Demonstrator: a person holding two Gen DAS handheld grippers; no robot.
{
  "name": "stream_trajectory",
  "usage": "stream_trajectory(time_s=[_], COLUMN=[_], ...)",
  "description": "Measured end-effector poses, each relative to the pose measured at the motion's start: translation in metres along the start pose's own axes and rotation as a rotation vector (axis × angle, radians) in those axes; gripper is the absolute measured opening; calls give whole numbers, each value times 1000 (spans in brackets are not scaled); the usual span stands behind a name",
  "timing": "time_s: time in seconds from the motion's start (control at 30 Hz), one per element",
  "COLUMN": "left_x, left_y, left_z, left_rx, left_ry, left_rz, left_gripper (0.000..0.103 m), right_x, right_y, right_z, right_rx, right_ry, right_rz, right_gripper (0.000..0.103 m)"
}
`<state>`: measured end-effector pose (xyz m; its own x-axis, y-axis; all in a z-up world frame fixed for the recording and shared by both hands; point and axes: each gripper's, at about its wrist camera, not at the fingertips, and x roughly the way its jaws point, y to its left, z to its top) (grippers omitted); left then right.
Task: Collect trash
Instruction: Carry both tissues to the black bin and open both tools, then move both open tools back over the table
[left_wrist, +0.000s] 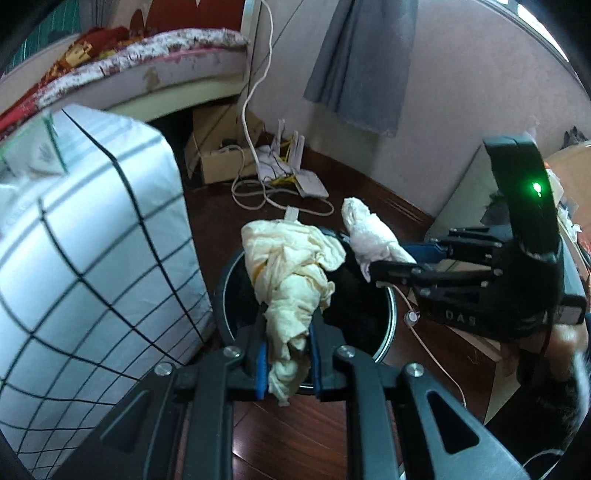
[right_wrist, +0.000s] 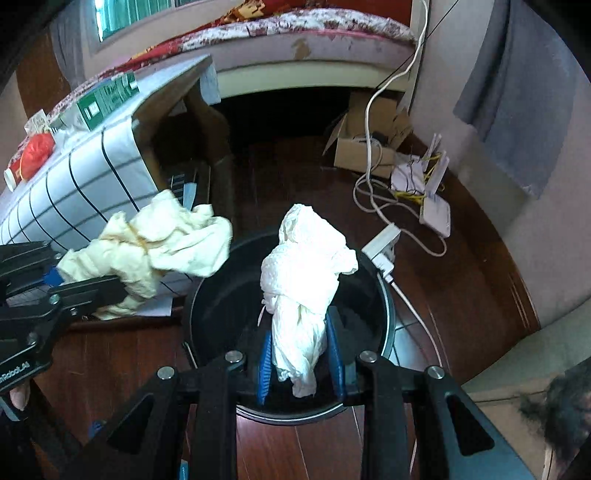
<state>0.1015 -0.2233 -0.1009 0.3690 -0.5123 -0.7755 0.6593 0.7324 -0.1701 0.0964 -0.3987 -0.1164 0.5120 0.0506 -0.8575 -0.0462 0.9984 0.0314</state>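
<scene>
A crumpled cream tissue (left_wrist: 291, 280) is pinched between the blue pads of my left gripper (left_wrist: 286, 363), which is shut on it. It hangs over the rim of a round black trash bin (left_wrist: 229, 295) on the dark wood floor. A crumpled white tissue (right_wrist: 306, 280) is clamped in my right gripper (right_wrist: 301, 363), held above the bin's (right_wrist: 384, 306) open mouth. In the right wrist view the left gripper (right_wrist: 74, 284) comes in from the left with the cream tissue (right_wrist: 159, 247) beside the bin. In the left wrist view the right gripper (left_wrist: 388, 267) enters from the right with the white tissue (left_wrist: 369, 232).
A box draped in a white grid-pattern cloth (left_wrist: 85, 236) stands just left of the bin. Behind are a bed (right_wrist: 295, 40), a cardboard box (right_wrist: 365, 147), a white router (right_wrist: 436, 210), a power strip (right_wrist: 382, 243) and loose white cables (left_wrist: 255, 192). A grey curtain (left_wrist: 365, 62) hangs on the wall.
</scene>
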Motion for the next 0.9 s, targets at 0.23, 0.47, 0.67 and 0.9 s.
stream_trajectory(time_s=[0.23,0.47,0.67,0.9], left_x=[33,23,14,-13], left_y=[7,15,25,26], left_z=[3,-15,-20,-17], left_rx=[-32,-75,-110,-99], left_ry=[84,31,11,-38], left_rz=[48,152,196,225], left_gripper=[80,98,98,102], right_x=[38,57,40,12], right_y=[-1,-26,-21,-1], right_z=[-8,-19,-13,-2], right_rx=[-3,46,48,34], right_ry=[113,191,142,77], right_rz=[-37,-132,-145,-145], right_gripper=[43,102,102,102])
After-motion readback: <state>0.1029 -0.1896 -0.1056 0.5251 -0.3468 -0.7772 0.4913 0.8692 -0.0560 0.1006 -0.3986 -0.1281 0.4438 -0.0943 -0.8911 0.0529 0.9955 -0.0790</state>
